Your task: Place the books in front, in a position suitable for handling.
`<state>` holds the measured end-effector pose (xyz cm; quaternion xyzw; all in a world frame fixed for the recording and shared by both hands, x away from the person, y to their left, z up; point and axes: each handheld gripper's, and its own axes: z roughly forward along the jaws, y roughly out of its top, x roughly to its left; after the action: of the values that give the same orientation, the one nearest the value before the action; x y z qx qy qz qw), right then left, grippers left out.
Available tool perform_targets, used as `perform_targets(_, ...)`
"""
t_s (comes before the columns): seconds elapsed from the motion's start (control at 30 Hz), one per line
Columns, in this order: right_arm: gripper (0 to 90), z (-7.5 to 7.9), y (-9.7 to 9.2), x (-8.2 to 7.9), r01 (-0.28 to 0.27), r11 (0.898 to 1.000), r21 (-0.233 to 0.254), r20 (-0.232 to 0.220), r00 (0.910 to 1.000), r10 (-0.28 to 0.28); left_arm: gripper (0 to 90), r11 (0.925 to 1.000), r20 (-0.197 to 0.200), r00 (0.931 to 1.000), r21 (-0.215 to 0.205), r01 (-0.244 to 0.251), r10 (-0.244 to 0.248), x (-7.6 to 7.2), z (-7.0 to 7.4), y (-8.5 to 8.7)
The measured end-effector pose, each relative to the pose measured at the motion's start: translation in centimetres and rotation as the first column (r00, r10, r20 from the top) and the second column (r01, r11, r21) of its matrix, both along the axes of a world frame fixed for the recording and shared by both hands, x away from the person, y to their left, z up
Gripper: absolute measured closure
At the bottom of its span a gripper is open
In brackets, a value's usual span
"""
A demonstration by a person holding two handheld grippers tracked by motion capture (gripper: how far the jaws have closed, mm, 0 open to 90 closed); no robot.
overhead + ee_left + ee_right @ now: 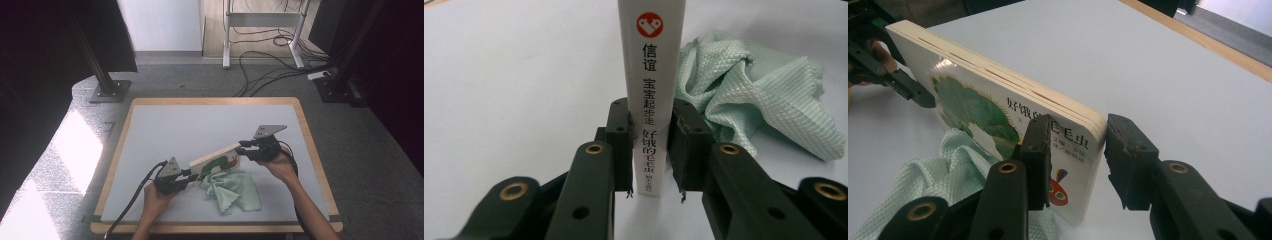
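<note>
Thick glossy board book (216, 161), waffle-textured cloth (234, 189)

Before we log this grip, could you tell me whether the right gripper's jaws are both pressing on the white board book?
No: the right gripper has one jaw against the white board book, with a gap at the other.

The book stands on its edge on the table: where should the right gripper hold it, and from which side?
Grip the book at its free end, opposite the left gripper, coming in endwise with one jaw on each cover. It is thin and flat, and the right gripper already straddles that end.
</note>
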<state>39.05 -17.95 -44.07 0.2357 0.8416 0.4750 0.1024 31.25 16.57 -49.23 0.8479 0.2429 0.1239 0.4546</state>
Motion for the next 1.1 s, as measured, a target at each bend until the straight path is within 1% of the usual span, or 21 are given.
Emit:
perform_targets(0.03, 61.9, 0.0, 0.0, 0.0, 0.0, 1.0, 0.0, 0.0, 1.0, 0.0, 73.5, 1.0, 0.0, 1.0, 0.0, 0.0, 0.0, 0.0, 0.0, 0.0)
perform_targets(0.07, 61.7, 0.0, 0.0, 0.0, -0.002, 1.0, -0.001, 0.002, 1.0, 0.002, 73.5, 0.9998, -0.012, 0.9997, -0.009, 0.02, -0.02, 0.1, 0.0, 0.1)
perform_targets(0.1, 58.7, 0.0, 0.0, 0.2, -0.01, 1.0, 0.002, 0.0, 1.0, 0.01, 74.9, 0.9992, -0.024, 0.999, -0.018, 0.037, -0.037, 0.3, 0.0, 0.2)
perform_targets(0.13, 58.7, 0.0, 0.0, 0.2, -0.01, 1.0, 0.002, 0.0, 1.0, 0.01, 74.9, 0.9988, -0.028, 0.9986, -0.022, 0.044, -0.045, 0.3, 0.0, 0.3)
perform_targets(0.17, 50.4, 0.0, 0.2, 0.4, -0.014, 1.0, 0.006, 0.003, 0.9999, 0.014, 75.2, 0.9984, -0.023, 0.9983, -0.019, 0.054, -0.054, 0.4, 0.0, 0.3)
perform_targets(0.3, 43.9, 0.0, 0.6, 0.9, -0.044, 0.999, 0.009, 0.003, 0.999, 0.043, 75.3, 0.9979, -0.022, 0.9977, -0.013, 0.064, -0.064, 0.7, 0.1, 0.4)
perform_targets(0.33, 43.9, -0.1, 0.7, 1.0, -0.057, 0.998, 0.012, -0.003, 0.9984, 0.057, 75.2, 0.9979, -0.023, 0.9977, -0.013, 0.064, -0.064, 0.7, 0.1, 0.4)
perform_targets(0.43, 47.2, -0.2, 1.1, 1.0, -0.074, 0.997, 0.011, -0.009, 0.9972, 0.074, 74.7, 0.9988, -0.018, 0.9986, -0.008, 0.049, -0.049, 0.9, 0.2, 0.5)
perform_targets(0.57, 50.3, -0.3, 1.0, 0.9, -0.065, 0.998, 0.014, -0.011, 0.9978, 0.065, 73.3, 0.9993, -0.009, 0.9992, 0.0, 0.038, -0.038, 0.8, 0.1, 0.4)
perform_targets(0.63, 50.8, -0.3, 1.0, 0.8, -0.064, 0.998, 0.011, -0.008, 0.9979, 0.064, 71.7, 0.9998, 0.011, 0.9998, 0.015, 0.015, -0.015, 0.5, 0.1, 0.2)
perform_targets(0.67, 50.8, -0.3, 1.0, 0.8, -0.064, 0.998, 0.009, -0.008, 0.9979, 0.064, 70.0, 0.9998, 0.023, 0.9997, 0.021, -0.004, 0.003, 0.3, 0.2, 0.2)
perform_targets(0.73, 50.7, -0.2, 1.0, 0.7, -0.064, 0.998, 0.008, -0.005, 0.998, 0.064, 60.2, 0.9987, 0.053, 0.9977, 0.027, -0.045, 0.043, -0.1, 0.5, 0.3)
perform_targets(0.77, 50.7, -0.3, 1.0, 0.7, -0.063, 0.998, 0.008, -0.005, 0.998, 0.063, 55.0, 0.9983, 0.055, 0.9971, 0.02, -0.055, 0.053, -0.3, 0.7, 0.6)
perform_targets(0.8, 50.6, -0.3, 1.0, 0.7, -0.062, 0.998, 0.008, -0.006, 0.998, 0.062, 51.7, 0.9978, 0.05, 0.9966, 0.007, -0.066, 0.066, -0.5, 1.0, 0.9)
perform_targets(0.83, 50.6, -0.3, 1.0, 0.6, -0.062, 0.998, 0.008, -0.005, 0.9981, 0.062, 48.2, 0.9975, 0.038, 0.9969, -0.015, -0.069, 0.07, -0.7, 1.4, 1.3)
perform_targets(0.9, 50.6, -0.2, 1.0, 0.6, -0.06, 0.998, 0.007, -0.004, 0.9982, 0.061, 39.6, 0.9969, 0.008, 0.9981, -0.05, -0.061, 0.062, -1.2, 2.1, 1.8)
perform_targets(0.97, 50.3, -0.2, 1.0, 0.6, -0.058, 0.998, 0.005, -0.002, 0.9983, 0.058, 32.9, 0.9964, -0.007, 0.9992, -0.076, -0.039, 0.039, -2.0, 2.7, 2.0)
perform_targets(1.0, 50.2, -0.2, 1.0, 0.6, -0.056, 0.998, 0.004, -0.002, 0.9984, 0.056, 28.0, 0.9961, -0.011, 0.9994, -0.081, -0.033, 0.032, -2.3, 2.9, 1.9)
perform_targets(1.03, 50.1, -0.2, 1.0, 0.6, -0.056, 0.998, 0.003, -0.001, 0.9984, 0.056, 25.9, 0.9961, -0.018, 0.9997, -0.086, -0.021, 0.019, -2.7, 3.0, 1.8)
perform_targets(1.07, 50.1, -0.2, 1.0, 0.6, -0.056, 0.998, 0.003, -0.001, 0.9984, 0.056, 22.6, 0.9961, -0.018, 0.9997, -0.086, -0.021, 0.019, -2.7, 3.0, 1.8)
perform_targets(1.1, 49.7, -0.2, 1.1, 0.6, -0.053, 0.999, -0.001, -0.001, 0.9986, 0.053, 20.6, 0.996, -0.035, 0.9994, -0.089, -0.003, -0.001, -3.0, 3.1, 1.6)
